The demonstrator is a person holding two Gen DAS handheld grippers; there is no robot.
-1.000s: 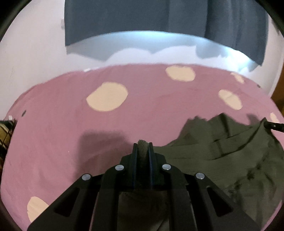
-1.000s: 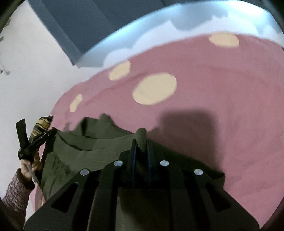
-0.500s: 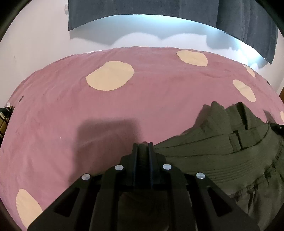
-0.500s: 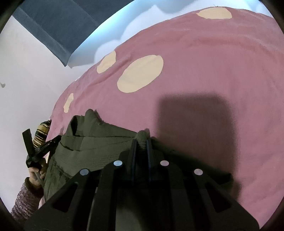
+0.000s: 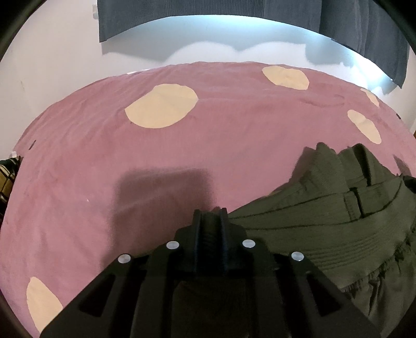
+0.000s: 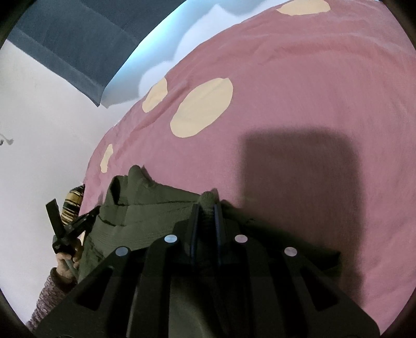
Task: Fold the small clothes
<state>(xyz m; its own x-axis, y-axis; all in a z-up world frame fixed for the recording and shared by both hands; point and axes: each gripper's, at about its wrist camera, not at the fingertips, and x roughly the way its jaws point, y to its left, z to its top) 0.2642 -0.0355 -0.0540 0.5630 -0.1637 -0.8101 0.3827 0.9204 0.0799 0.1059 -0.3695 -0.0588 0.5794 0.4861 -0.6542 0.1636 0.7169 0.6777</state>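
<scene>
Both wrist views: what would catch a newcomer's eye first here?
The pink bedcover with big cream dots fills both views. A dark olive garment is bunched at its near edge, each end pinched: left claw, right claw. A dark curtain hangs behind.

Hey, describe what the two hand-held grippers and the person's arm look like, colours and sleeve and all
Both hand-held grippers, left and right, are matte black plastic with angular cut-out frames, four round silver screw heads each, and narrow ribbed fingers. The bare left hand shows a mottled purplish knit sleeve.
</scene>
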